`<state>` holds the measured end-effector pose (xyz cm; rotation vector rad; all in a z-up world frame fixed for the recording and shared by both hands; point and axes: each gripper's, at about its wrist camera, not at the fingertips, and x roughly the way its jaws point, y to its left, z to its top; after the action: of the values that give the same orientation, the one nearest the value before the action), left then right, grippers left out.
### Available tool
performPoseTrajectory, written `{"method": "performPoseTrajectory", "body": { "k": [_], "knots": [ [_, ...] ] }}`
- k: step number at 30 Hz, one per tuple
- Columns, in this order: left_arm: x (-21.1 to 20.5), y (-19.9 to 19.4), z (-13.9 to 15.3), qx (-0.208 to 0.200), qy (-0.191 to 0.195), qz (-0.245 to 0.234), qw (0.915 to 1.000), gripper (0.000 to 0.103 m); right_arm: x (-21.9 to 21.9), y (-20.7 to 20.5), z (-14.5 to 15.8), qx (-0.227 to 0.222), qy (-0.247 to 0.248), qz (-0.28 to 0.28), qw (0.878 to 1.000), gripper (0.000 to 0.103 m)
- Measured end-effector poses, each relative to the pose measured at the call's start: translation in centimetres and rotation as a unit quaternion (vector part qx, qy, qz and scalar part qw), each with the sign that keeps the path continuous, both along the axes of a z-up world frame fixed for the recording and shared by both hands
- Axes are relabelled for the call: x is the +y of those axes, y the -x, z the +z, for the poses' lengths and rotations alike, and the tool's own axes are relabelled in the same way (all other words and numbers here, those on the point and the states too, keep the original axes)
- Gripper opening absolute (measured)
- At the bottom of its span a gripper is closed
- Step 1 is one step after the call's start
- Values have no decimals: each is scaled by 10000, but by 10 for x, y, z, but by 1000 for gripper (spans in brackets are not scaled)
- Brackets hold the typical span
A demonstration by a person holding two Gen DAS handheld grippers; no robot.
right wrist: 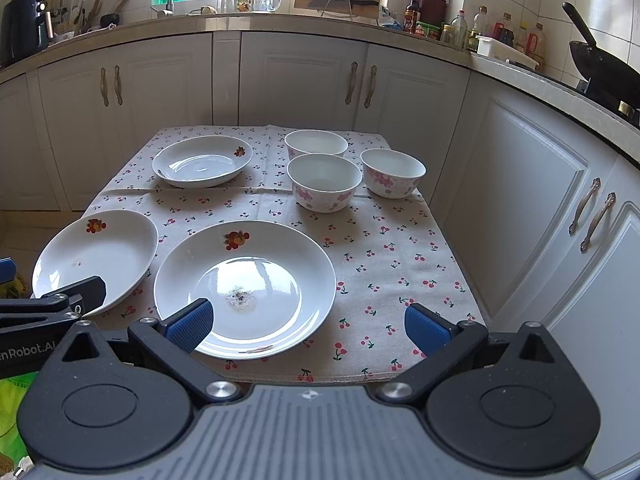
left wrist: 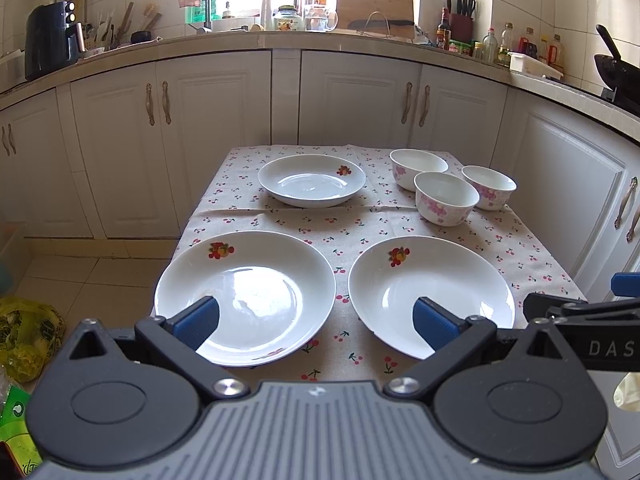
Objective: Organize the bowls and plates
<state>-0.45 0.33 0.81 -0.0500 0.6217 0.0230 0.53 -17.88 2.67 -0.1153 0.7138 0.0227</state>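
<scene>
Plates (left wrist: 245, 296) and floral bowls (left wrist: 446, 198) sit separate on the cherry-print tabletop (right wrist: 400, 264), three each, nothing stacked. Left gripper (left wrist: 316, 322) and right gripper (right wrist: 308, 326) hover at the near edge, jaws apart, holding nothing. Looks like no sorting done yet.

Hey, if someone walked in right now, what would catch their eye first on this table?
Probably the two big white plates with fruit prints, side by side at the near edge of the cherry tablecloth: the left plate and the right plate, which has a dark speck in its middle. Behind them, a smaller plate and three flowered bowls.
</scene>
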Motion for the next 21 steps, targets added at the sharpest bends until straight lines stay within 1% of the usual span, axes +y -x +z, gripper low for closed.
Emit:
{"method": "performPoseTrajectory", "body": {
  "k": [21],
  "knots": [
    [-1,0,0,-3,-7,8,10000,102,-1,1,0,-6,-26,5,10000,103]
  ]
}}
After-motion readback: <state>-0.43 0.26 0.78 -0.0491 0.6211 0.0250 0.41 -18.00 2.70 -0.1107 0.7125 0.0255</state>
